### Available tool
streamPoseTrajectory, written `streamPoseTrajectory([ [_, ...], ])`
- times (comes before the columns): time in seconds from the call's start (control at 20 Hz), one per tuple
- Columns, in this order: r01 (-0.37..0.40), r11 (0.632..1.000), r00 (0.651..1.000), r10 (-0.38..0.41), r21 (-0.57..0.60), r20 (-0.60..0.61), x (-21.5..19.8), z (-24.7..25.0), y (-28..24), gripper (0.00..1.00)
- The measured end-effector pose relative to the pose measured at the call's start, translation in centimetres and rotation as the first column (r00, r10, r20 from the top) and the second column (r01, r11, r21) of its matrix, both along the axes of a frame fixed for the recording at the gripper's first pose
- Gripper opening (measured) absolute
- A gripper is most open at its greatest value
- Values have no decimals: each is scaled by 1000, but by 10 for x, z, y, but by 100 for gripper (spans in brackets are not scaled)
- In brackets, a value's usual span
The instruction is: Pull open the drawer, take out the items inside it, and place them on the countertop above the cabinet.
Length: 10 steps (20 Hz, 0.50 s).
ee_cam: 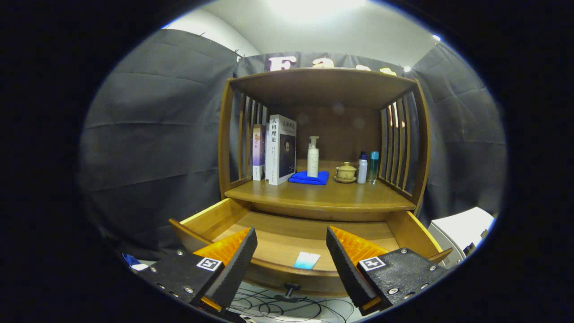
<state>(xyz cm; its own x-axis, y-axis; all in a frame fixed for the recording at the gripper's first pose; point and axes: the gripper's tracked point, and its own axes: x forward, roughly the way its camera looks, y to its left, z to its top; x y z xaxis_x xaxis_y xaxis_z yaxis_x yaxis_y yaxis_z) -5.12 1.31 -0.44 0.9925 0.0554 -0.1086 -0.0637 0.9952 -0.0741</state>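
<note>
Dark cloth walls close in the booth around a wooden cabinet [323, 134] with slatted sides and an open shelf. Its drawer [291, 233] stands pulled out toward the gripper, and a small pale blue and white packet [307, 260] lies flat on the drawer floor near the front wall, between the 2 fingers as seen from the gripper. A dark knob [290, 287] sticks out from the drawer front below the packet.

The gripper [291, 262] hovers just in front of the drawer with its fingers spread wide apart, holding nothing and touching nothing.

On the countertop [323, 195] above the drawer, 2 books [274, 150] stand upright at the left against the slats. Beside them a white pump bottle [313, 157] stands on a folded blue cloth [309, 177]. Further right sits a small lidded cup on a saucer [346, 172], then 2 slim bottles [367, 167] side by side, 1 white with a dark cap and 1 clear with a teal cap.

Black cables [278, 307] loop on the light floor under the drawer, and a white object [462, 233] stands to the right of the cabinet.
</note>
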Motion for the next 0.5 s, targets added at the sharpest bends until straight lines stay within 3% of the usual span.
streamPoseTrajectory([
  [0.5, 11, 997, 974, 7, 79, -225, 66, -18, -14, 96],
])
